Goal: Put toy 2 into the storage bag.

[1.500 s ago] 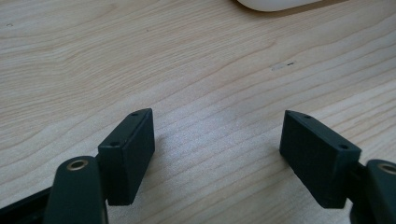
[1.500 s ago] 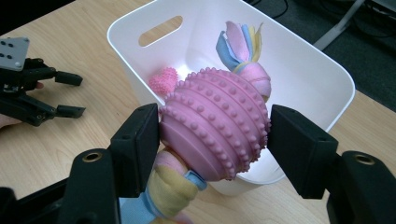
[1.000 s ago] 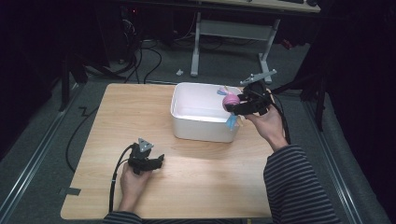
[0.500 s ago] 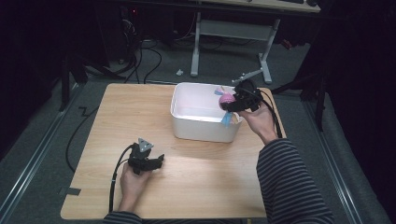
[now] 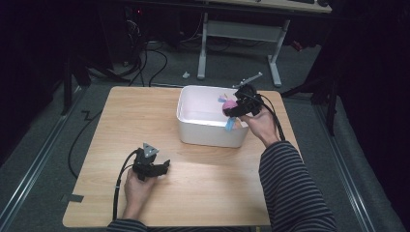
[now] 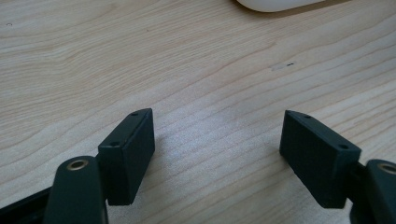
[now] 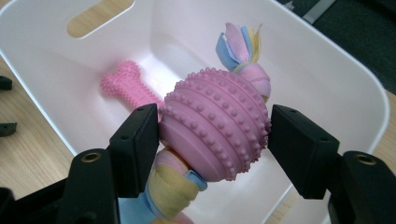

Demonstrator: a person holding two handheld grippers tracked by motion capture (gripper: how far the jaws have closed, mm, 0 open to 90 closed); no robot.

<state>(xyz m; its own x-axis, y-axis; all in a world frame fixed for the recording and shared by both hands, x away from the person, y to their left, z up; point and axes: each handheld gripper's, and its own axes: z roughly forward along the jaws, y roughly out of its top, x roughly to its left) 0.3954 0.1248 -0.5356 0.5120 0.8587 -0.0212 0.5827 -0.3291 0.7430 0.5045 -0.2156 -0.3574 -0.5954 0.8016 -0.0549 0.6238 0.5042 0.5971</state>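
Observation:
My right gripper (image 7: pixel 215 142) is shut on a pink studded ball toy (image 7: pixel 215 116) with fabric tassels in blue, yellow and pink at both ends. It holds the toy over the right end of a white plastic bin (image 7: pixel 322 70). A pink rubber bone (image 7: pixel 128 84) lies on the bin's floor. From the high view, the right gripper (image 5: pixel 237 108) hangs above the bin (image 5: pixel 208 133) with the ball toy (image 5: pixel 229 106) in it and a blue tassel dangling. My left gripper (image 5: pixel 162 169) rests on the table near the front, open with nothing between its jaws (image 6: pixel 217 154).
The wooden table (image 5: pixel 135 125) has bare surface left of and in front of the bin. A cable (image 5: pixel 118 186) trails from the left gripper toward the front edge. Dark floor, cables and a desk frame (image 5: pixel 203 48) lie beyond the table.
My right hand has carried the ball toy leftward and lower, from the bin's right rim to over its inside. The left hand has stayed still.

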